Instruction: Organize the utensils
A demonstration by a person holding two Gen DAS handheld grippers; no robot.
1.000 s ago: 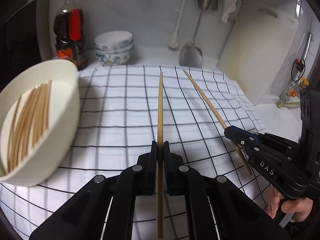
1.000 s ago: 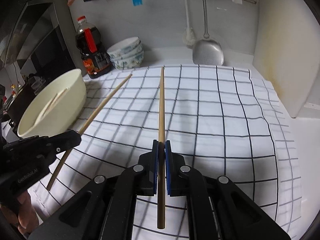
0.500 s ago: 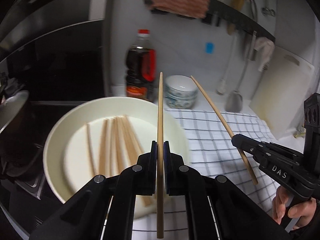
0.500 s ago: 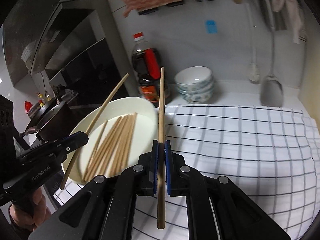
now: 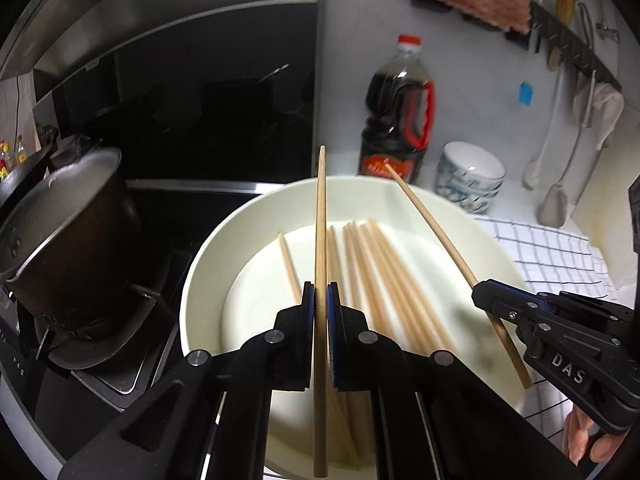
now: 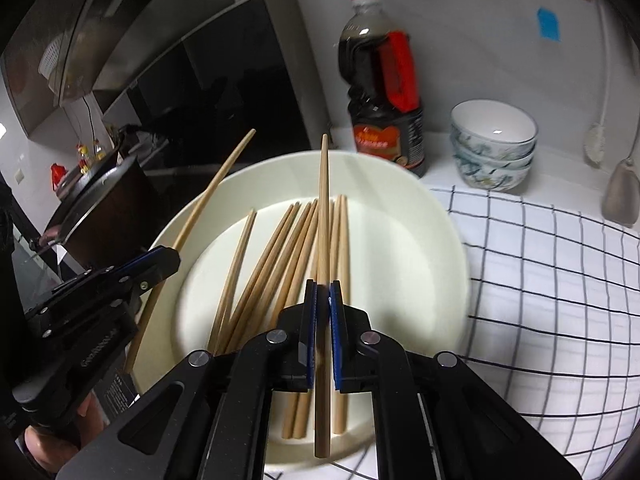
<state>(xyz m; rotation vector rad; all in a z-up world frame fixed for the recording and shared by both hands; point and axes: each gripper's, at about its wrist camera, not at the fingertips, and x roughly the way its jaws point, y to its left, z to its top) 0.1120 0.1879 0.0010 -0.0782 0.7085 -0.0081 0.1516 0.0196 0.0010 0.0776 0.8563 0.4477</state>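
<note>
A cream bowl [image 5: 208,264] holds several wooden chopsticks [image 5: 376,280]. My left gripper [image 5: 320,300] is shut on one chopstick [image 5: 321,216] and holds it above the bowl, pointing away from me. My right gripper [image 6: 322,300] is shut on another chopstick [image 6: 323,200], also above the bowl [image 6: 432,240] and its chopsticks [image 6: 276,264]. The right gripper shows in the left wrist view [image 5: 486,294] over the bowl's right side. The left gripper shows in the right wrist view [image 6: 170,260] at the bowl's left rim.
A dark pot [image 5: 68,240] sits on the stove left of the bowl. A soy sauce bottle [image 5: 396,128] and stacked patterned bowls [image 5: 468,176] stand behind it. A checked cloth [image 6: 552,280] covers the counter to the right. A ladle [image 6: 620,196] hangs at the wall.
Both grippers have swung left from the checked cloth to above the cream bowl, each still holding its chopstick. The bowl now fills the middle of both views.
</note>
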